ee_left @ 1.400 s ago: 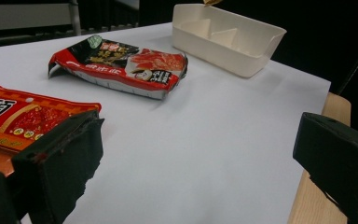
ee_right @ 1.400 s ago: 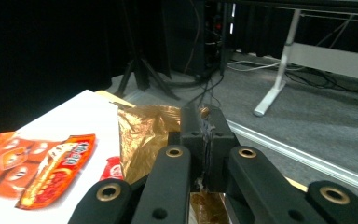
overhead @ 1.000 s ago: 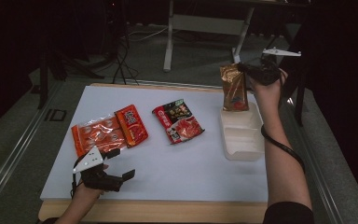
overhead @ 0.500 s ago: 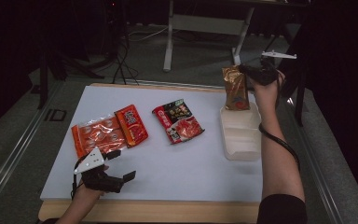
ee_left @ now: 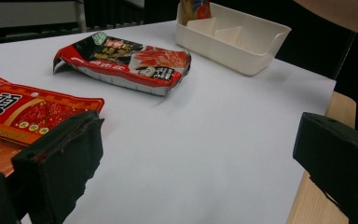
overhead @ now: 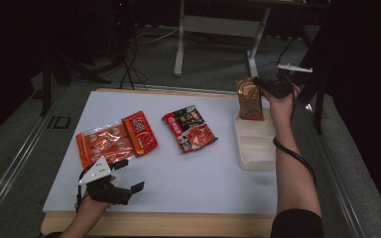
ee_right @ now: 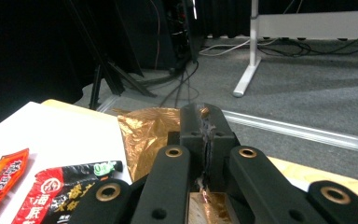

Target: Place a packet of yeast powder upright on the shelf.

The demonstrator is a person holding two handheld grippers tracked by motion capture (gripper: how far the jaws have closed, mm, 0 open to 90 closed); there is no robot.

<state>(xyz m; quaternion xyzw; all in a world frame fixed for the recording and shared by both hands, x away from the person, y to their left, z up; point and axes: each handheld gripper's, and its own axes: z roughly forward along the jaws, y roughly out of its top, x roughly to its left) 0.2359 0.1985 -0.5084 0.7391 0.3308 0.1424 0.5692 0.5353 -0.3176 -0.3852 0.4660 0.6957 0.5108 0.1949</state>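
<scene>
At the far right of the counter (overhead: 188,188), the right gripper (overhead: 264,88) pinches the top edge of a gold-brown foil pouch (overhead: 249,100), its jaws pressed tight on the crinkled foil. The pouch hangs upright with its lower end in the far compartment of a cream divided tray (overhead: 256,148); it is shiny, coppery, and creased, with a darker printed panel on its face. From the right gripper view the foil (ee_right: 145,135) bulges out to the left of the closed jaws. Near the left front edge, the left gripper (overhead: 125,178) rests low over the counter with its jaws spread wide and nothing between them. An orange-red snack packet (overhead: 115,139) lies flat just beyond it, and a black-and-red packet (overhead: 189,128) lies mid-counter, well apart from the tray. The counter has a white top with a pale wooden rim. Beyond it the room is dark, with grey floor (overhead: 213,64), trailing cables and white table legs (overhead: 180,44).
</scene>
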